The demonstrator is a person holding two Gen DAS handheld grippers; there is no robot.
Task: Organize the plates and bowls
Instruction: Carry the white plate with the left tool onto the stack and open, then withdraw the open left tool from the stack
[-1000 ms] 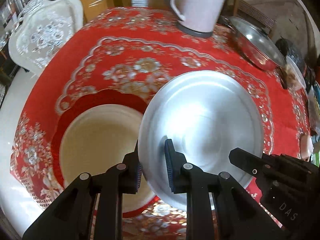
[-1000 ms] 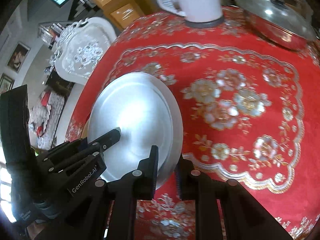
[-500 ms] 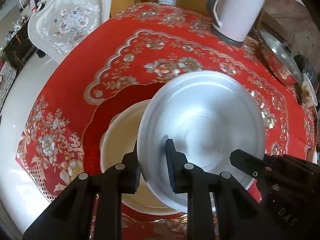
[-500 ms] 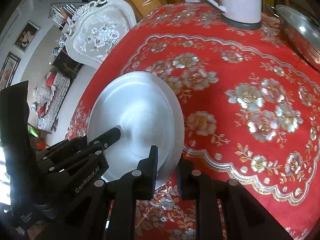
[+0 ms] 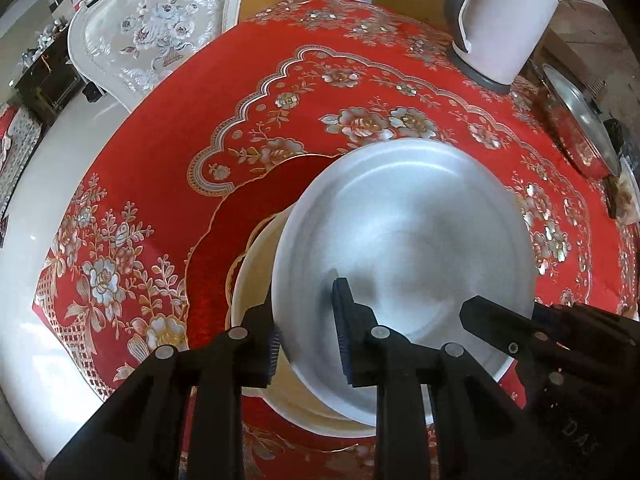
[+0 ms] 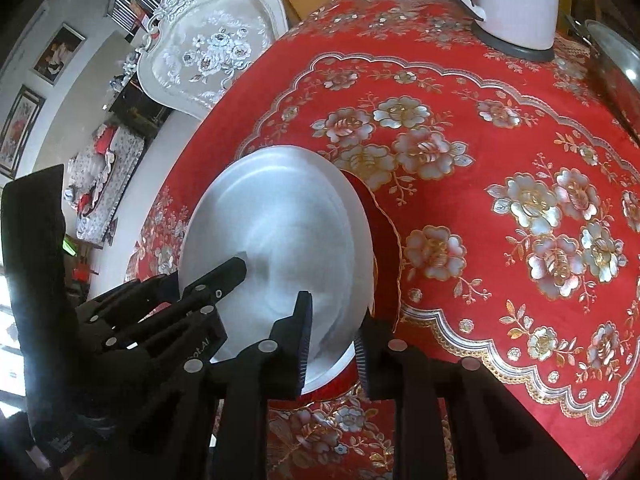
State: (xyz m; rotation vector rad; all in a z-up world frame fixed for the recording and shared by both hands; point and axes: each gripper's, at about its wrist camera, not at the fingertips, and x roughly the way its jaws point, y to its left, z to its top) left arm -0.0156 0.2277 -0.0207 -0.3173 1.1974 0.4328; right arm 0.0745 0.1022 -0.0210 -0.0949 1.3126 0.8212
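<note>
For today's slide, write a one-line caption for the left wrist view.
Both grippers, left and right, hold a steel plate over a red-rimmed plate on the floral tablecloth.

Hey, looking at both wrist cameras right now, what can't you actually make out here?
- Cream-centred red plate: mostly hidden under the round silver metal plate in both views.
- Whether the silver plate touches it: cannot tell.
- White electric kettle: top cut off by the right wrist view's edge.
- Lidded steel pan: partly cut off at the right edge, both views.
- Left gripper and right gripper: rim contact blocked by their own fingers.
</note>
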